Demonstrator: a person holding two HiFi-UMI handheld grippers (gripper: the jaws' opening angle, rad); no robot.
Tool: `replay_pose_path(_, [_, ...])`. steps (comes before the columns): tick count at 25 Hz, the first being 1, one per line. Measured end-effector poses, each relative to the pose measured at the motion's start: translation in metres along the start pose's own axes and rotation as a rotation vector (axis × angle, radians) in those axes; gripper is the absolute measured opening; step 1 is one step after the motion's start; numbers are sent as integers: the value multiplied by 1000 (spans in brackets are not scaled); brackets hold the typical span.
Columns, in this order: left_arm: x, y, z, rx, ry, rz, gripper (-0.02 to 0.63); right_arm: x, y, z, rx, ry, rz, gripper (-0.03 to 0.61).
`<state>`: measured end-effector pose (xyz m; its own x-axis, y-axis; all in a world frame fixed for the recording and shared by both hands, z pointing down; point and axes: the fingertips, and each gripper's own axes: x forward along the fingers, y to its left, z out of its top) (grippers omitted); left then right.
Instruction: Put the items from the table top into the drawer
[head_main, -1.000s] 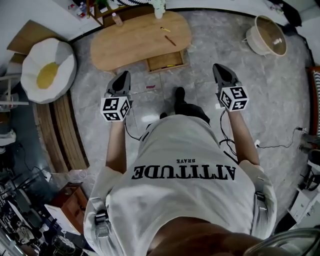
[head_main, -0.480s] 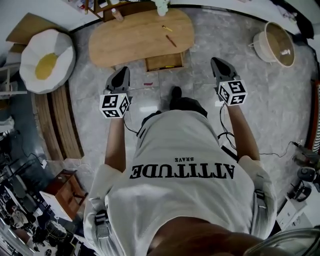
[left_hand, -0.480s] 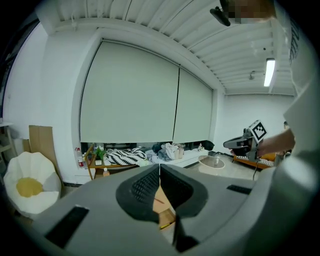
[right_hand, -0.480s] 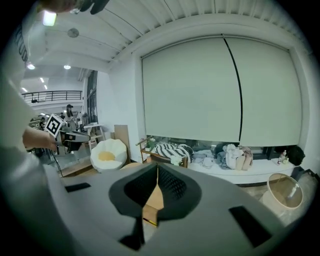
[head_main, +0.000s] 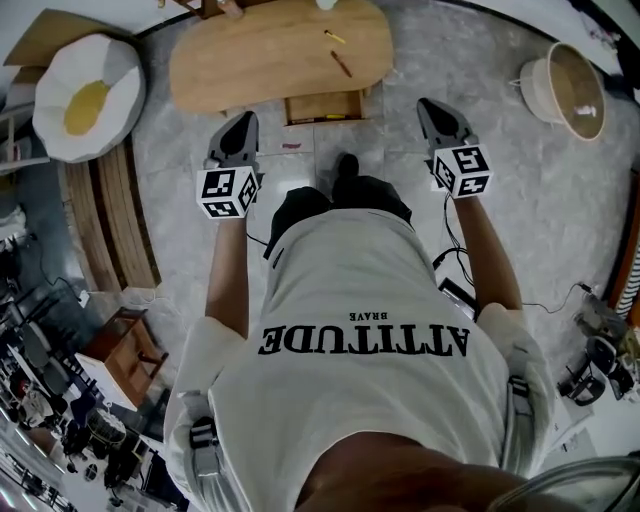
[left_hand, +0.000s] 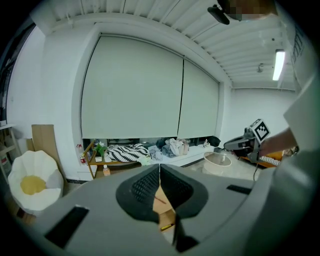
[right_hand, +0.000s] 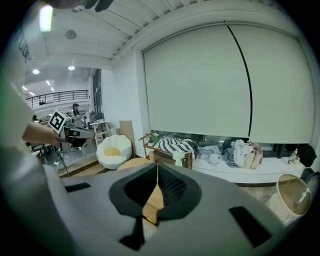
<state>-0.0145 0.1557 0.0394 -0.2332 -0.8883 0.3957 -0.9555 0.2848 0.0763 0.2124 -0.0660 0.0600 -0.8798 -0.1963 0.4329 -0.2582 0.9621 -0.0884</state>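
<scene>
An oval wooden table (head_main: 260, 60) stands ahead on the grey floor. On its top lie a yellow pen (head_main: 333, 37) and a brown pen (head_main: 341, 64). Its drawer (head_main: 322, 105) is pulled open toward me, with a thin yellow item (head_main: 325, 120) at its front. My left gripper (head_main: 240, 126) is held in the air short of the table's near edge, left of the drawer, shut and empty (left_hand: 160, 167). My right gripper (head_main: 430, 106) hovers right of the drawer, also shut with nothing in it (right_hand: 157, 167). Between the left gripper's pads I see a strip of table and drawer (left_hand: 162, 207).
A fried-egg beanbag (head_main: 85, 95) lies left of the table, with wooden slats (head_main: 100, 215) beside it. A round basket (head_main: 565, 90) stands at the right. Cables (head_main: 455, 270) trail on the floor. A small pink scrap (head_main: 291, 146) lies before the drawer.
The person has stepped toward the table, carrying both grippers forward and a little lower. Both stay shut and empty.
</scene>
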Motion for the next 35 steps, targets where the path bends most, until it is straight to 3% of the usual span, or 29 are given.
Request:
replay_pose_path(14, [34,19,-17,-27,66,-1,21,44,1,-27,47,102,32,20])
replay_pose_path(27, [96,89,-44,4,113,-76,21,126,18,-31,21,218,8,21])
replay_pose_path(35, [132,128,-81,48,166,-136,21,189,35,-52,5,292,41,21])
